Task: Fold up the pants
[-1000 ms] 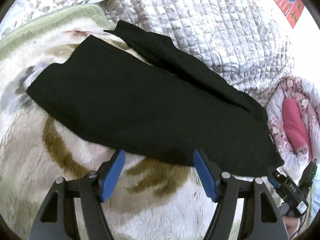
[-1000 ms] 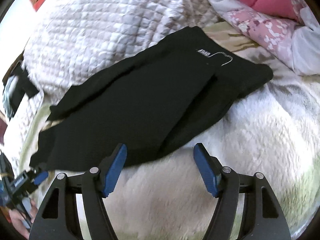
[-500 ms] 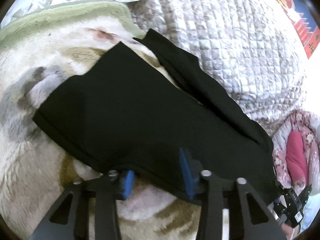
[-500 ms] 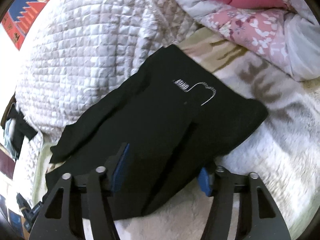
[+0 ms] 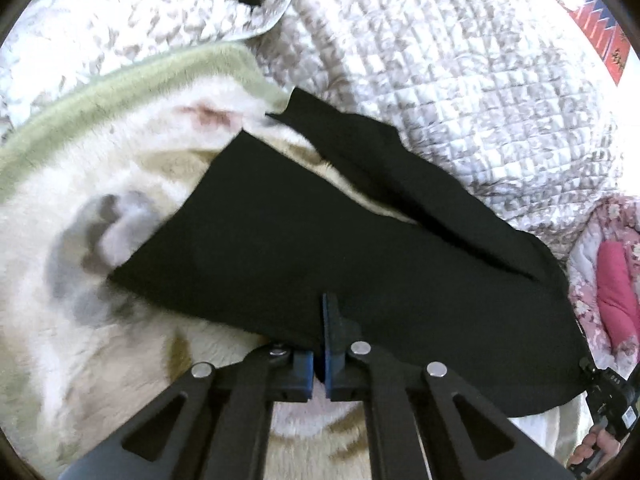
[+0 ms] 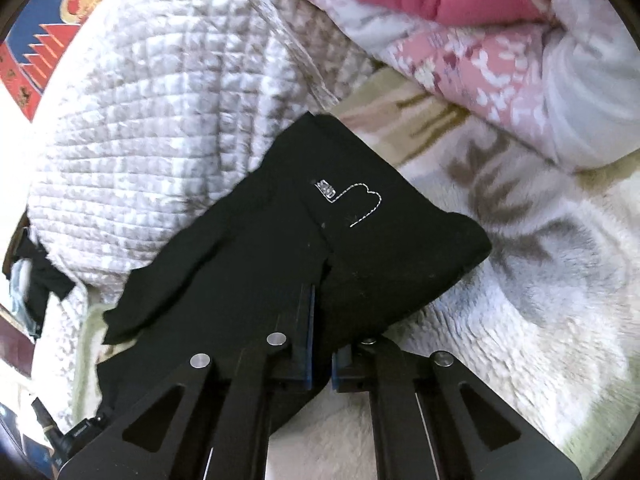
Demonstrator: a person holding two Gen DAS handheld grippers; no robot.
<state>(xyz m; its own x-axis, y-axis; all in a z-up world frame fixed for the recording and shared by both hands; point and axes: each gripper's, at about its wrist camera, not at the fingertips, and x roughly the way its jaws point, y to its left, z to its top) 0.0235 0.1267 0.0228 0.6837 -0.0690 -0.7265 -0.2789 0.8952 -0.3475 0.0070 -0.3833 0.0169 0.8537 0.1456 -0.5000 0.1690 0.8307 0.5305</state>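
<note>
pinching the black pants (image 6: 248,264) in both jaws; small white label (image 6: 326,189) too blurred to read.

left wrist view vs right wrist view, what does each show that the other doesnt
Only the left wrist view shows the two pant legs parted, with fleece blanket between them, the blanket's green border, and the left gripper shut on the near edge of the black pants.

Only the right wrist view shows the white stitched outline and small label near the pants' far end, and the right gripper pinching that end.

Both show the pants, the grey quilted cover, the pink floral bedding and the red-and-blue wall hanging.
</note>
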